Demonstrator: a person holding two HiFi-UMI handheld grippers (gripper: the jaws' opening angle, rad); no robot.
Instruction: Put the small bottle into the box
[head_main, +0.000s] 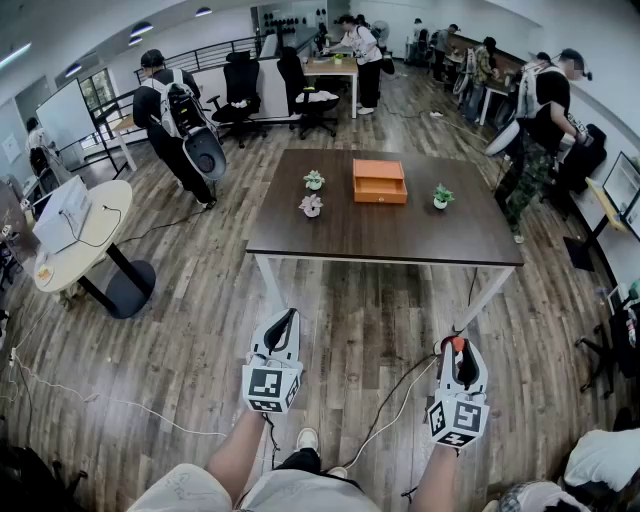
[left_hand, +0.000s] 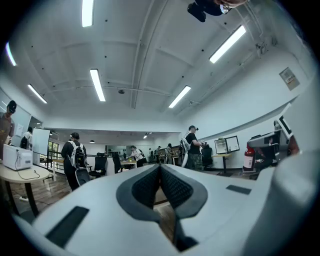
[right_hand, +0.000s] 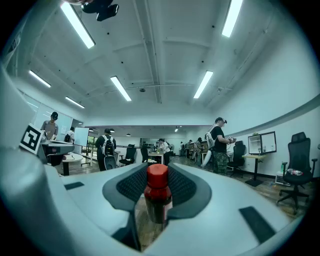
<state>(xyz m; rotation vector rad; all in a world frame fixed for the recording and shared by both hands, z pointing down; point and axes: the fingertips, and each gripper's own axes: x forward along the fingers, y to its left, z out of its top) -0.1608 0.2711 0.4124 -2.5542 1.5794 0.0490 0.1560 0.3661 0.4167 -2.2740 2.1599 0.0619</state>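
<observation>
**Bottle pinched in right claw, box far ahead on desk**

Right claw (right_hand: 157, 174): the jaws pinch the bottle (right_hand: 158, 197), one pad on each side. The red cap points out past the jaw tips and the dark body sits back between the pads. In the head view the cap shows as a red dot at the tip of this claw.

Left claw (left_hand: 160, 169): the jaws are pressed together at the tips, with nothing between them.

Both claws hang low over the wood floor (head_main: 200, 300), just ahead of the person's knees. The left claw is well apart from the right one, roughly level with it.

The box (head_main: 379, 181) is orange and lies well ahead of both claws. It sits ahead and to the left of the right claw, and ahead and to the right of the left claw. It rests on the dark desk (head_main: 400, 240), toward the far side.

Three small plants (head_main: 311, 206) stand on the desk, two left of the box and one right of it.

A cable (head_main: 395, 400) runs along the floor between the claws.

Several people stand beyond the desk, far from either claw.
</observation>
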